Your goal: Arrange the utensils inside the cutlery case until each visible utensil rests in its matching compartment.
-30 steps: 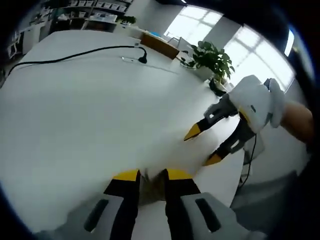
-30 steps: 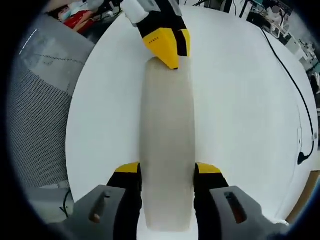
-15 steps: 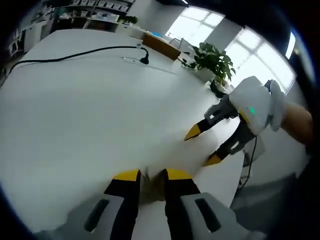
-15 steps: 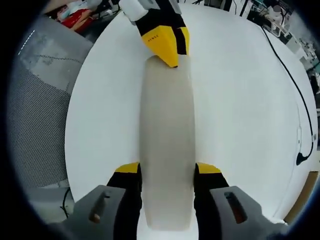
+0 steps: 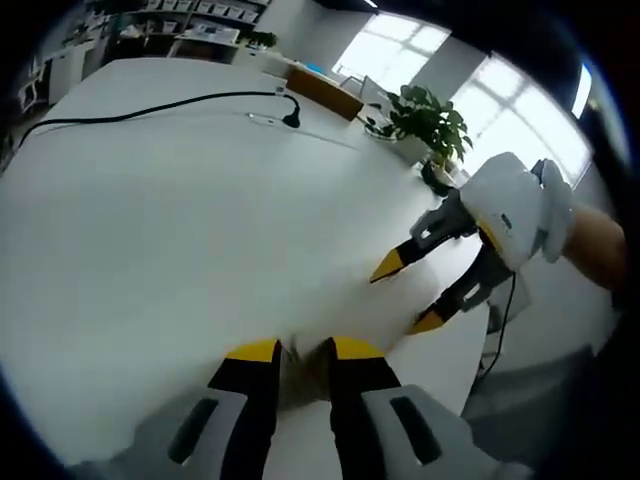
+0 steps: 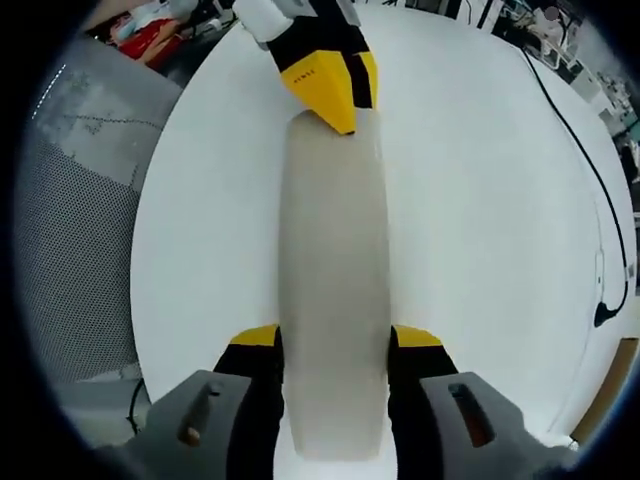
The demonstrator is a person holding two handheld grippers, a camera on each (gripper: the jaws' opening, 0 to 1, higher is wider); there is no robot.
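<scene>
In the right gripper view, the right gripper [image 6: 334, 338] has its jaws spread to the width of the case [image 6: 334, 270], one jaw on each long side at its near end, apparently touching it; whether they press is not certain. At the top of that frame the left gripper [image 6: 335, 100] meets the far end of the case, jaws nearly together and seemingly nipping that end. In the left gripper view its narrow jaw gap holds a pale edge at bottom centre. The two-ended hold looks meant to steady the case, closed and frosted white, or to open it. No utensils can be made out. The case lies lengthwise on the white table [image 6: 480, 200]. A cable [image 5: 150, 108] crosses the upper left, and a plant [image 5: 425, 115] stands at upper right.
</scene>
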